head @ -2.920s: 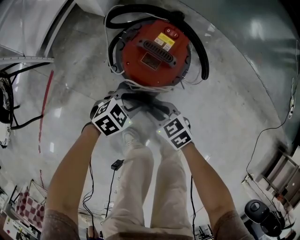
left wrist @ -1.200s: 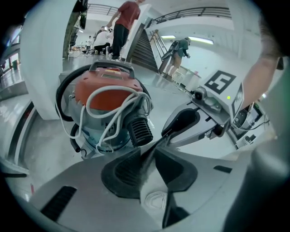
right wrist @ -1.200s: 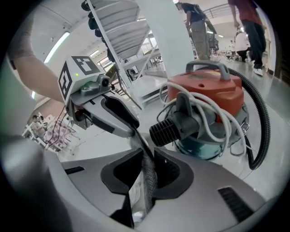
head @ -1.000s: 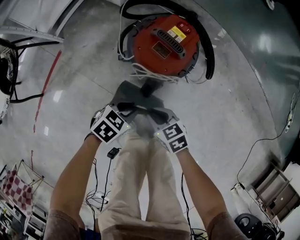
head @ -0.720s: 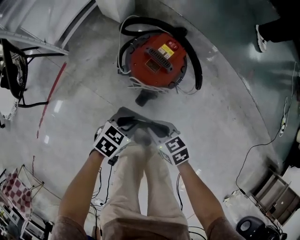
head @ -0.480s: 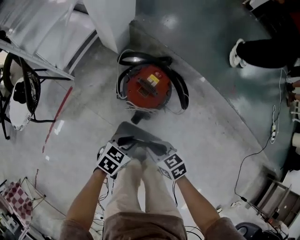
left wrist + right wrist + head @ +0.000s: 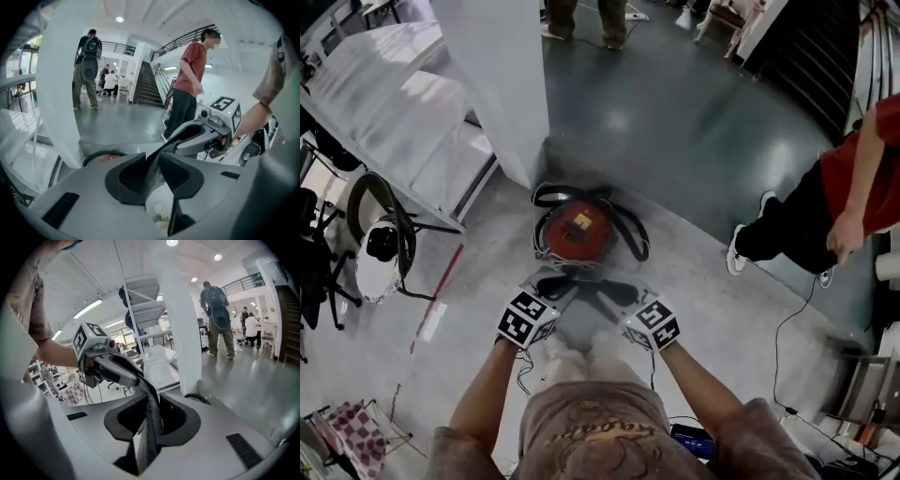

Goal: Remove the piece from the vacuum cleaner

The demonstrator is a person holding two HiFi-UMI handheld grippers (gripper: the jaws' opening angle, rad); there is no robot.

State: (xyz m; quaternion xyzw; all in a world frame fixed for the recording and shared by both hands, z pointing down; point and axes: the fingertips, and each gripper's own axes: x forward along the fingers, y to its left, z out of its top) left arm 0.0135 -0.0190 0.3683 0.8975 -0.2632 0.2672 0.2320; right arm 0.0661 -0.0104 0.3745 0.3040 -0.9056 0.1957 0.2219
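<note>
Since the piece (image 7: 152, 420), a thin dark band, hangs stretched between the two tools on the person's side of the vacuum cleaner (image 7: 578, 230) and well above it, with nothing visibly joining it to the red body, the removal itself looks done. The step in hand is probably carrying the piece clear. The left tool (image 7: 555, 289) is clamped on one end, its jaws having just closed a little further on the band, and the right tool (image 7: 617, 292) pinches the other end between its dark pads. The next move likely calls for choosing a spot away from the vacuum cleaner and lowering both hands together with even tension, so the limp band slips from neither grip. Much is hard to read. Both gripper views show the piece only edge-on, so its real shape stays unclear. From the head view the tools' grey bodies cover most of it, along with the near side of the vacuum cleaner where it would have sat. The black hose (image 7: 628, 234) curls round the far side of the vacuum cleaner, its ends lost.
</note>
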